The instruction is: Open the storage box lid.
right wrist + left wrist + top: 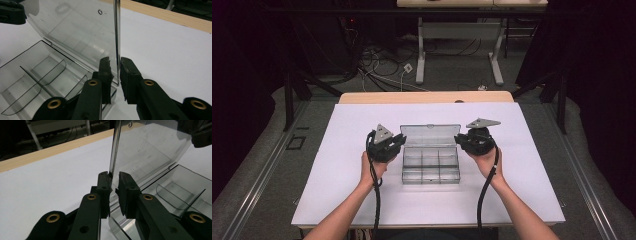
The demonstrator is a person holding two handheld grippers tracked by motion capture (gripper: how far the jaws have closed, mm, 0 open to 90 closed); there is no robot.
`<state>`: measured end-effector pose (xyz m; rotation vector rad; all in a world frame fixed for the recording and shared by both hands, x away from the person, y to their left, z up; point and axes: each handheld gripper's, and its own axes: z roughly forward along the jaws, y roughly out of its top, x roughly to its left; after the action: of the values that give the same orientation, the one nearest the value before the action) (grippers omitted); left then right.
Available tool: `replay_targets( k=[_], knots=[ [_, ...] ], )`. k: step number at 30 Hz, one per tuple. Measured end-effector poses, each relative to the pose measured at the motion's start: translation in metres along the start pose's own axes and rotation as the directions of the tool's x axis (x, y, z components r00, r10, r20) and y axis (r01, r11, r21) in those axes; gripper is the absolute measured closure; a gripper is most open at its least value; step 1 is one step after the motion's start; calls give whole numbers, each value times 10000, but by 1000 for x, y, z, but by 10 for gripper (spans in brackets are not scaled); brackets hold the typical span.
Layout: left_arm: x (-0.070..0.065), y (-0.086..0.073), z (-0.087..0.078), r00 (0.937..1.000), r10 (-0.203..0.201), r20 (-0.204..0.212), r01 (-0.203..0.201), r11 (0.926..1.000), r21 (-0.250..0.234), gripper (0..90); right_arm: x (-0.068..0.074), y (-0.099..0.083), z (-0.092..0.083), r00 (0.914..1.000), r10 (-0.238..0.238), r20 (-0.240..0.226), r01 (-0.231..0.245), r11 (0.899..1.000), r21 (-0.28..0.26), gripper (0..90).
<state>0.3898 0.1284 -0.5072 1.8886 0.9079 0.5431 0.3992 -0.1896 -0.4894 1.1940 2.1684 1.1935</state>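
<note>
High view: white table (pixel 342 165), wooden far edge (pixel 377 97), cables (pixel 382 65) on floor behind.

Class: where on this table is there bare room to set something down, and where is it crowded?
Bare white table lies left of the left hand-held gripper, right of the right hand-held gripper, and in front of the clear box between the forearms. It is crowded mid-table, where both grippers pinch the open lid.

Bright table — dark, murky surroundings

A white-topped table (pixel 342 190) carries one clear compartment box (pixel 431 165), lid raised, near its middle
</note>
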Motion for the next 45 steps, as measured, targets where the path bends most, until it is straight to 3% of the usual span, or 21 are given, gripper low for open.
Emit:
replay_targets(
  k=[45],
  knots=[
    [0, -18, 20, 9994, 213, -260, -189, 9959, 880, 799, -3, -10, 20, 9997, 185, 154, -192, 9986, 497, 782]
  ],
)
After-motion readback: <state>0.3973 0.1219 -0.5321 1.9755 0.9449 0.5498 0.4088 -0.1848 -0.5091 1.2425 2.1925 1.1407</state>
